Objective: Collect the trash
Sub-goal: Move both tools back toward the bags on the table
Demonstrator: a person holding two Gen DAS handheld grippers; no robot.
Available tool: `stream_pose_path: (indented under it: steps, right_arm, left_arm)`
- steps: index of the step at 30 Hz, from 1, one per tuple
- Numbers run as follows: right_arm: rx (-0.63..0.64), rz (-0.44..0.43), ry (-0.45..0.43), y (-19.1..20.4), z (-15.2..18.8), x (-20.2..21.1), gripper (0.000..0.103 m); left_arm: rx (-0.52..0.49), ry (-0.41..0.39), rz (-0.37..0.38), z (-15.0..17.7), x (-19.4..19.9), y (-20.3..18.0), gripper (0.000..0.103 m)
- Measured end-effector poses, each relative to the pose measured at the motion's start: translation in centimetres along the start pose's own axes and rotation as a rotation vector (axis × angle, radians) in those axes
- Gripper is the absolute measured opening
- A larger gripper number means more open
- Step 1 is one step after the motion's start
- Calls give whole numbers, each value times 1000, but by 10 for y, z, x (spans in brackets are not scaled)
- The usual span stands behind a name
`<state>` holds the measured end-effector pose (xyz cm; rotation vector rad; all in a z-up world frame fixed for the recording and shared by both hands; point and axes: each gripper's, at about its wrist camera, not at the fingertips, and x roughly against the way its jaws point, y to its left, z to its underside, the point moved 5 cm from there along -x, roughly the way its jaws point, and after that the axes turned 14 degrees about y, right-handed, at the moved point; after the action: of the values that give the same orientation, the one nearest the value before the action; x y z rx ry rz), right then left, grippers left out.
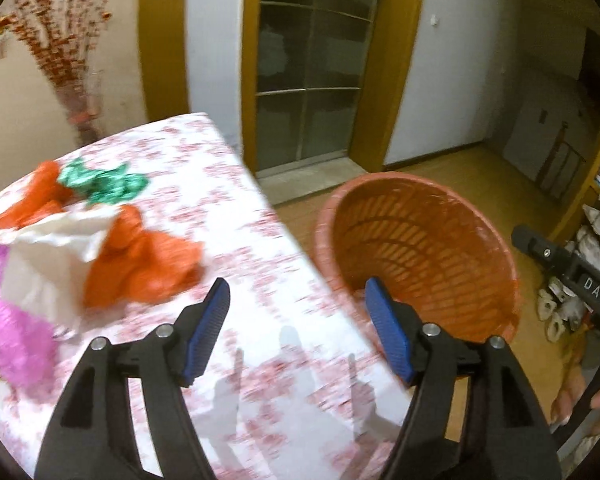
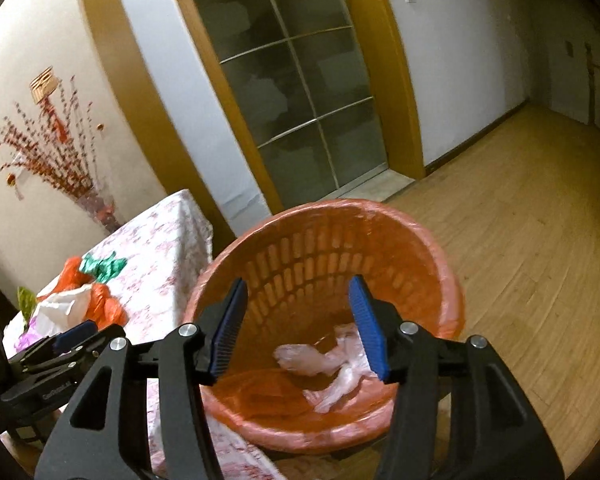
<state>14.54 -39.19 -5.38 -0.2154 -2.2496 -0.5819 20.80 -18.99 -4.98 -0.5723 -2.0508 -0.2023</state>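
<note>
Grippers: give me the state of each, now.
Left gripper: open, nothing between the jaws.
Right gripper: open and empty, over the orange basket.

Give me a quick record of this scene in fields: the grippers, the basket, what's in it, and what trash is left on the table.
left gripper: open, nothing between the fingers, over the table edge
right gripper: open, empty, above the basket
basket: orange, slatted, on the floor beside the table
in basket: crumpled clear plastic
table: floral cloth
trash on table: orange bag, white paper, green wrapper, pink piece
</note>
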Motion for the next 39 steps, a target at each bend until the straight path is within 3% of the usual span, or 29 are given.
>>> stream_pose_path:
  steps: [10, 26, 33, 39]
  right_arm:
    - [152, -92, 61, 84, 18, -12, 53]
    - [366, -335, 202, 270, 62, -48, 53]
    - [407, -304, 227, 318, 72, -69, 53]
    - [403, -205, 222, 329, 71, -91, 51]
  left_arm:
    - [118, -67, -149, 37, 46, 81, 75]
    - [399, -148, -316, 102, 116, 220, 75]
    - [466, -156, -311, 119, 123, 254, 75]
    - [511, -156, -304, 131, 125, 271, 75]
